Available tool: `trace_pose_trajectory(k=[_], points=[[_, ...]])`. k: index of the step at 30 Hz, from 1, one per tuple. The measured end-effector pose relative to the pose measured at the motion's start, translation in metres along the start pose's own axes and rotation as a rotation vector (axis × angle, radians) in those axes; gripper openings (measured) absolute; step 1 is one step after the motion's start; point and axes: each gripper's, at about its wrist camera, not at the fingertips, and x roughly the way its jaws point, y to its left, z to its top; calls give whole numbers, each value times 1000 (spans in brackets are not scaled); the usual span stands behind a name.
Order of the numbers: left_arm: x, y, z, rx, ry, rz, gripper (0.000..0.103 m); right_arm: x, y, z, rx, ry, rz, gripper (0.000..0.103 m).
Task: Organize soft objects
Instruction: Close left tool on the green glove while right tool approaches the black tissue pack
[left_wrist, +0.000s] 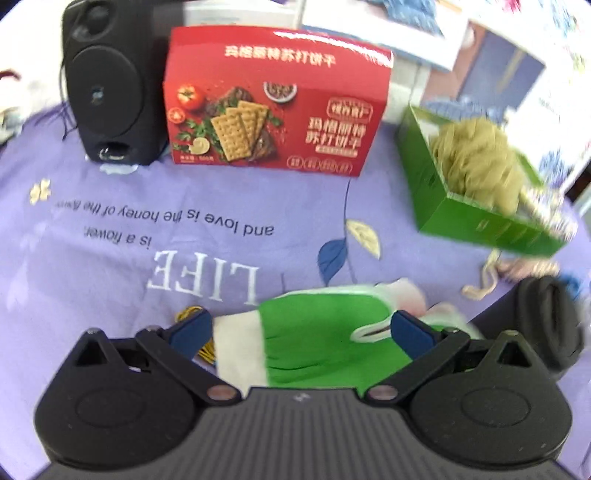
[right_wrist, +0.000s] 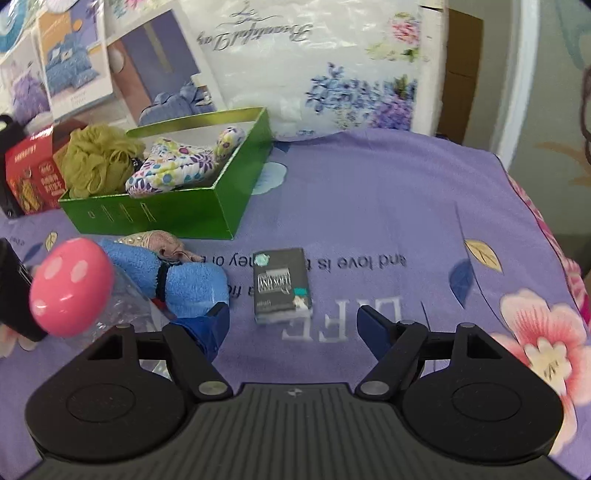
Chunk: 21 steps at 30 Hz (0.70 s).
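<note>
A green open box (right_wrist: 177, 214) stands on the purple sheet and holds an olive mesh bath pouf (right_wrist: 99, 158) and a floral oven mitt (right_wrist: 177, 166); the box (left_wrist: 461, 218) and the pouf (left_wrist: 476, 162) also show at the right of the left wrist view. My left gripper (left_wrist: 301, 330) is open, its blue pads on either side of a green and white cloth (left_wrist: 325, 343) lying on the sheet. My right gripper (right_wrist: 295, 325) is open and empty above the sheet, just behind a small grey tissue pack (right_wrist: 282, 290). A rolled blue towel (right_wrist: 177, 277) and a beige cloth (right_wrist: 162, 242) lie left of it.
A red cracker box (left_wrist: 273, 107) and a black speaker (left_wrist: 110, 81) stand at the back. A pink spotted mushroom cap (right_wrist: 70, 286) sits on a clear bottle at the left. A black cylinder (left_wrist: 546, 325) lies right of my left gripper. Bedding packages (right_wrist: 314, 66) line the back.
</note>
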Motion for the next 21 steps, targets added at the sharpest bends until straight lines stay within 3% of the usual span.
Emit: trace_pose_trajectory(k=[4, 7, 12, 21], points=[[-3, -6, 0, 11, 6, 37, 102, 43, 2, 11, -54, 88, 33, 62], [-5, -3, -5, 16, 14, 57, 102, 67, 5, 14, -117, 118, -27, 62], [-8, 0, -16, 59, 16, 54, 102, 73, -8, 19, -65, 101, 18, 66], [-24, -34, -51, 436, 15, -53, 102, 70, -5, 13, -31, 64, -49, 73]])
